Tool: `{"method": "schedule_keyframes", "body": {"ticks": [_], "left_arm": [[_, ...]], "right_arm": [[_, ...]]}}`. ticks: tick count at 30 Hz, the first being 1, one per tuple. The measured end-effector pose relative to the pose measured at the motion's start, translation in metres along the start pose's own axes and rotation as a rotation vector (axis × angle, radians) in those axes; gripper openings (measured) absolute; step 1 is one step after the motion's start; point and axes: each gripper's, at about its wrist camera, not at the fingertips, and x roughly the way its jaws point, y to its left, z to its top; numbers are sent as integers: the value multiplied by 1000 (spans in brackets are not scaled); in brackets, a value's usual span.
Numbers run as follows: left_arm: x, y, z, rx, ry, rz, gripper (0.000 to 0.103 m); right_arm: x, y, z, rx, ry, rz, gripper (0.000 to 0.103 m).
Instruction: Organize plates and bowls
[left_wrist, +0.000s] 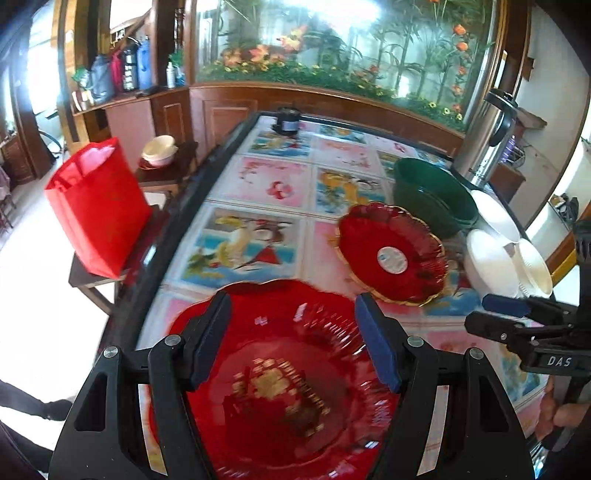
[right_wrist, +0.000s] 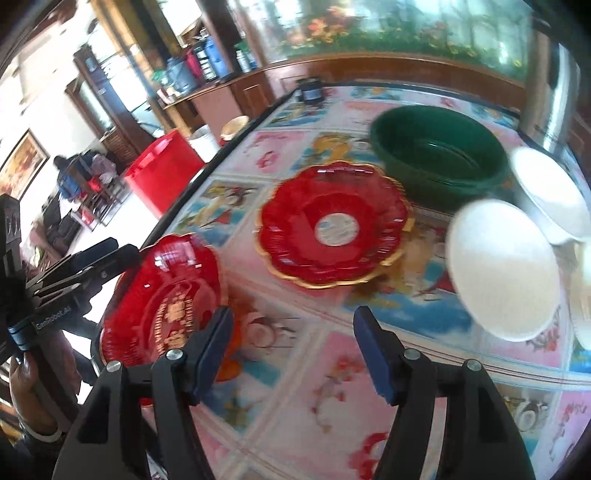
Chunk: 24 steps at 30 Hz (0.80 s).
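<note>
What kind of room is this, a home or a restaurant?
Probably a home dining or living room, though I cannot be sure. A table with a picture-printed cover holds plates and bowls, a large planted glass tank stands behind it, and thermos flasks line a wooden sideboard.

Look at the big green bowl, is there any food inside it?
No, the green bowl shows only its bare dark inside in the right wrist view, with nothing lying in it.

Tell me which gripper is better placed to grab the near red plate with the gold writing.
Left. The left gripper hangs open right over that red plate; the right gripper is open over bare table beside it.
</note>
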Motion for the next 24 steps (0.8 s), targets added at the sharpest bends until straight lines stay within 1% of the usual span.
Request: {"method": "schedule_keyframes", "body": {"ticks": [6, 8, 14, 20, 24], "left_arm": [[30, -19, 20, -13, 60, -65, 70], [39, -21, 26, -21, 81, -75, 70], [60, -30, 39, 11, 111, -44, 70], [76, -36, 48, 18, 127, -24, 70], [86, -42, 56, 36, 132, -5, 70]], "right_arm": [[7, -29, 1, 68, 15, 2, 68], [10, -35, 3, 82, 17, 6, 68], [23, -48, 12, 100, 23, 2, 68], [37, -58, 23, 129, 29, 37, 67], [39, -61, 30, 124, 26, 33, 67]]}}
